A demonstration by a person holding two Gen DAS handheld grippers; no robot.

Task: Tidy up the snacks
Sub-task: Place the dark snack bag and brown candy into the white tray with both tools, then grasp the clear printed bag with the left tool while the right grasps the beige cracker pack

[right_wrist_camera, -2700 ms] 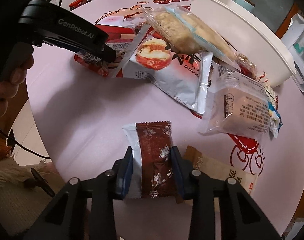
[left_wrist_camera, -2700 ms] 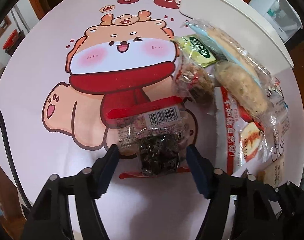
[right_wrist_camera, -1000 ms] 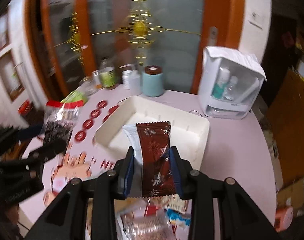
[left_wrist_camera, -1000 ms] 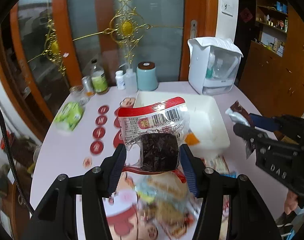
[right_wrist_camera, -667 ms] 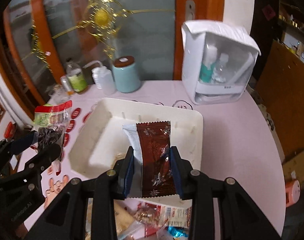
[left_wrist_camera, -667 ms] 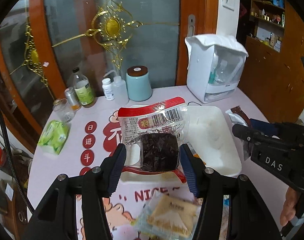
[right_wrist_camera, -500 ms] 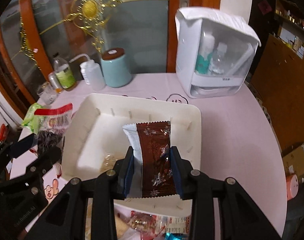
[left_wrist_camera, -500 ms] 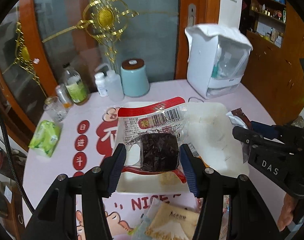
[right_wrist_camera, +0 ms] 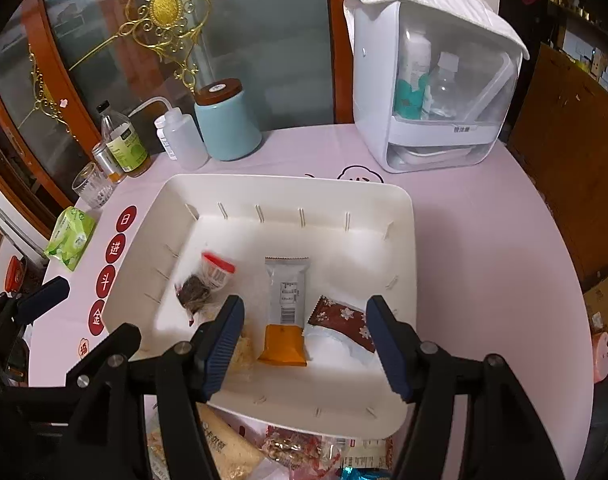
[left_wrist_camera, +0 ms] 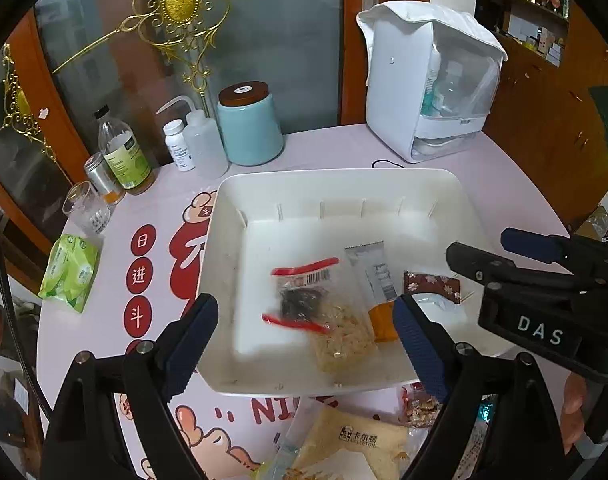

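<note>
— Hovering above the white bin [right_wrist_camera: 400, 216], we hold the left gripper [left_wrist_camera: 304, 336] and right gripper [right_wrist_camera: 304, 340] spread wide, empty since releasing both packets.

— Where did they land?

— Red-topped pouch [left_wrist_camera: 304, 292] near-left, brown snowflake wrapper [right_wrist_camera: 344, 322] near-right; more snacks [right_wrist_camera: 300, 450] wait outside.

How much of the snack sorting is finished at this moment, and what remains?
Done: four packets lie in the white bin, including the red-topped dark snack bag and the brown snowflake packet. In hand: nothing; the left gripper and right gripper are both open. Left: several snacks in front of the bin, like the bread packet.
</note>
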